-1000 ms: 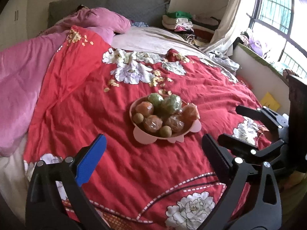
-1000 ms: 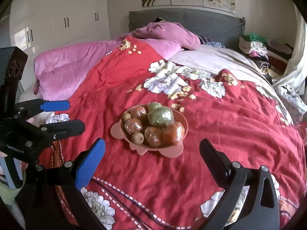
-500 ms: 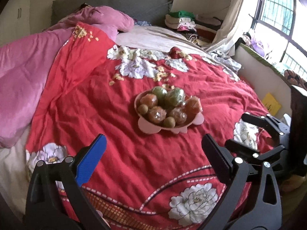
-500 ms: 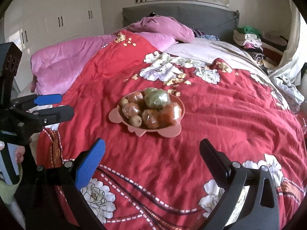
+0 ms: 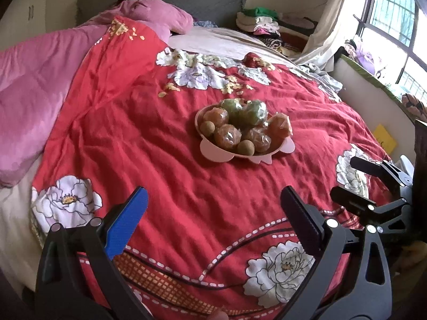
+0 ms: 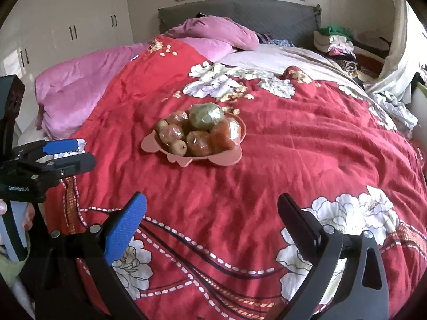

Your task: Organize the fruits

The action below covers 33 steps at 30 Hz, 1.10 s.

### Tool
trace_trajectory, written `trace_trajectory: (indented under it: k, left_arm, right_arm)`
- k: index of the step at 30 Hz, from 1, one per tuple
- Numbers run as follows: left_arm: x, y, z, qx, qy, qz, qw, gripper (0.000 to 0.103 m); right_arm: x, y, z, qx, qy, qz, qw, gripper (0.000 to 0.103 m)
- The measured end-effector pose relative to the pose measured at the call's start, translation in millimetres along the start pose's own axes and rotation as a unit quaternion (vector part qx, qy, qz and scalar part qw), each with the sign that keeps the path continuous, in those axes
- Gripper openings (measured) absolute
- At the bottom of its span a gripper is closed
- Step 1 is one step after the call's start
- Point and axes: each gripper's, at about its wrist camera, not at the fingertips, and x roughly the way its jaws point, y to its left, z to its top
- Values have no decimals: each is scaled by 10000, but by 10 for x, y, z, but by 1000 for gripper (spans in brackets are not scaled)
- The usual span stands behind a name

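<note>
A pink plate sits mid-bed on the red floral quilt, piled with several plastic-wrapped orange and green fruits and small brown ones. My left gripper is open and empty, held back from the plate near the bed's foot; it also shows at the left of the right wrist view. My right gripper is open and empty, also well short of the plate; it shows at the right of the left wrist view.
The red quilt covers the bed. A pink duvet lies on the left, folded clothes at the far right by the headboard. White wardrobes stand left; a window ledge runs along the right.
Both grippers have pulled back from the plate toward the foot of the bed, so the plate looks smaller and farther. Both stayed open and empty.
</note>
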Motion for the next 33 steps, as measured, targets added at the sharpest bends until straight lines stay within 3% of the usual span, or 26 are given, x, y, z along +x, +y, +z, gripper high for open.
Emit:
trace_trajectory:
  k: [33]
  left_arm:
    - [31, -19, -26, 27, 72, 77, 9999, 93]
  right_arm:
    - [47, -35, -21, 36, 45, -37, 10000, 98]
